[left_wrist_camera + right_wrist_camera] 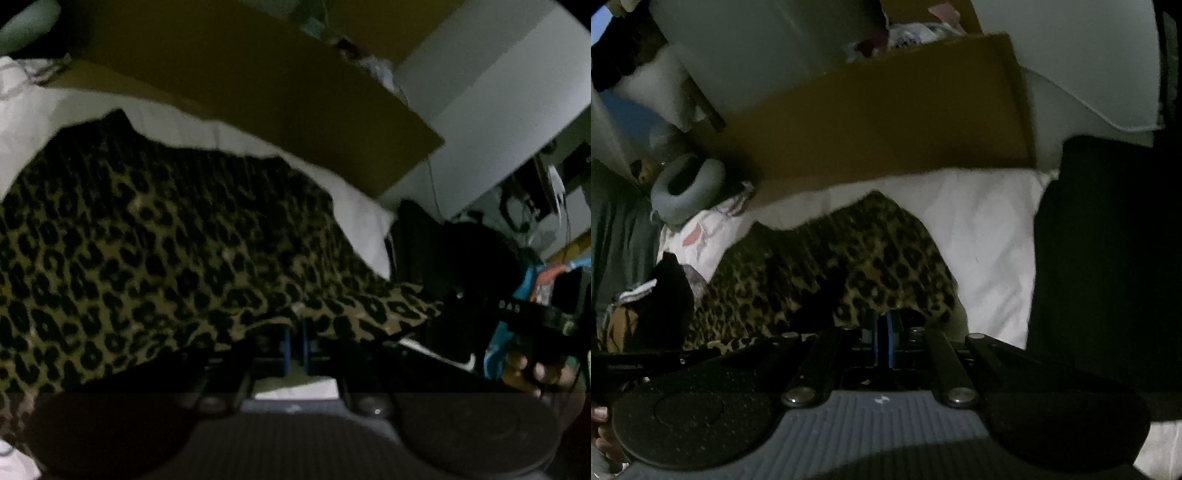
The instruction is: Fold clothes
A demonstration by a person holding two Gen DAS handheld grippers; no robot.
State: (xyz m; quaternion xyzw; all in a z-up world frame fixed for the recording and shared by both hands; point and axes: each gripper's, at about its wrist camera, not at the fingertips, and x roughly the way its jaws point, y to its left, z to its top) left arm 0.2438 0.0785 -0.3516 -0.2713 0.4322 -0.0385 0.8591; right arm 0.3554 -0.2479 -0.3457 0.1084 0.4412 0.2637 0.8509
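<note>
A leopard-print garment [155,236] lies spread over a white sheet [207,129], with its near edge lifted. In the left wrist view that hem drapes over my left gripper [296,345], whose blue pads [286,347] stand close together and pinch the cloth. The right wrist view shows the same garment [871,266] reaching my right gripper [886,341], its blue pads [891,343] pressed together on the near edge. The other hand-held gripper [532,317] shows at the right of the left wrist view, with a hand [532,373] under it. The fingertips are hidden by cloth.
A big cardboard box [886,122] stands just behind the garment on the sheet. A grey neck pillow [687,188] and a patterned white cloth [698,236] lie to the left. Dark fabric [1108,258] fills the right. Cables and clutter [532,206] line the wall.
</note>
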